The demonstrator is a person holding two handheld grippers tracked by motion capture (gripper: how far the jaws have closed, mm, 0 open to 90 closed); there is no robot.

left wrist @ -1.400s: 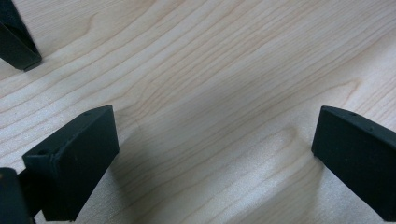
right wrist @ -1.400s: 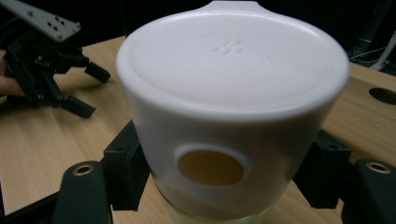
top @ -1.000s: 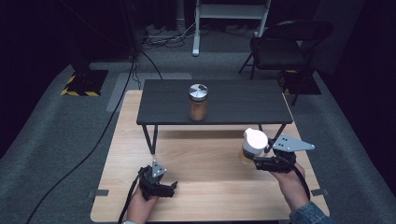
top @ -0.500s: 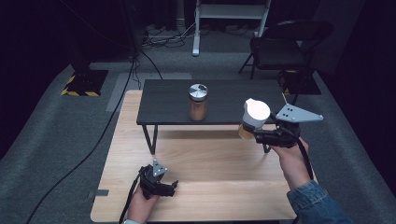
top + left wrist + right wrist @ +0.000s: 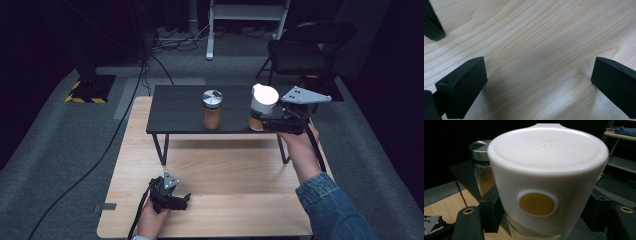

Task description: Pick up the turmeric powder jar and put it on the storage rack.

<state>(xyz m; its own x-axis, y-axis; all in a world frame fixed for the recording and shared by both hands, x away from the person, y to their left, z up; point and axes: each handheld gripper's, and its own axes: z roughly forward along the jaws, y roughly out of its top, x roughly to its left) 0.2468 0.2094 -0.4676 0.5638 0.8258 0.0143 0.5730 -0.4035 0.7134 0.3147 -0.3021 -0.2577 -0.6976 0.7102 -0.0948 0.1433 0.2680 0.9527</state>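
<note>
My right gripper (image 5: 267, 121) is shut on a glass jar with a white lid (image 5: 263, 100), holding it at the right end of the black raised shelf (image 5: 180, 112). From the right gripper view, the jar's white lid (image 5: 546, 170) with a yellow dot looms close between the jaws. A second jar with a silver lid (image 5: 212, 109) and orange-brown contents stands upright on the shelf's middle, seen also as the silver-lidded jar (image 5: 481, 167) behind. My left gripper (image 5: 184, 201) rests open on the wooden table (image 5: 235, 175) near the front edge; its fingers (image 5: 461, 85) stand wide apart over bare wood.
The shelf stands on thin black legs (image 5: 160, 147) over the table's back half. A black chair (image 5: 305, 47) and a white desk frame (image 5: 247, 20) are behind on the grey carpet. A black cable (image 5: 100, 155) runs along the floor at left.
My right gripper has carried the white-lidded jar up and forward from the table surface to the right end of the shelf. The left gripper has stayed put.
</note>
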